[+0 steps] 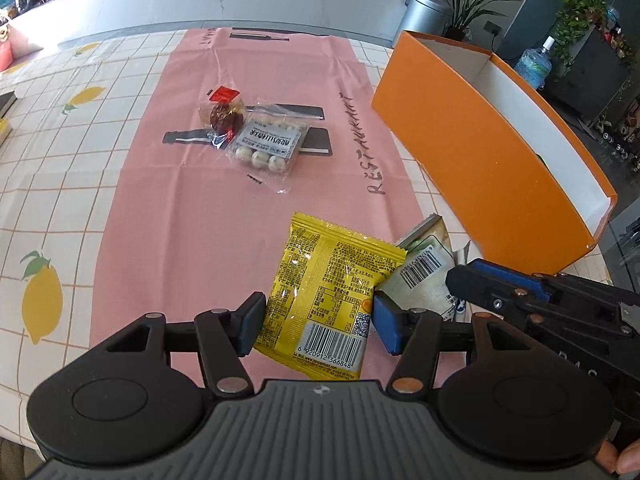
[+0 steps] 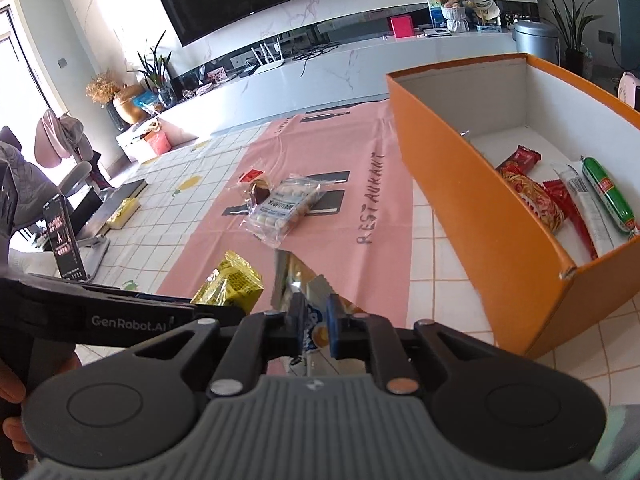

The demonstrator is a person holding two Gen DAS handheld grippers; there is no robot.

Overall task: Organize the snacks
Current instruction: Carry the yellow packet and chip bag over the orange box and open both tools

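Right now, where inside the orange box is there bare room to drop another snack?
The orange box is bare at its far end, between the back wall and the red packet. The near end is crowded: red packets, a white stick and a green sausage.

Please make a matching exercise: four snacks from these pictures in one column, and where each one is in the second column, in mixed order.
Snacks:
1. yellow packet
2. green sausage
3. tray of white balls
4. white pouch

Places:
A. inside the orange box
B. between the left tool's fingers
C. on the pink cloth, beside a dark round sweet
D. at the right tool

Pairs: 1-B, 2-A, 3-C, 4-D
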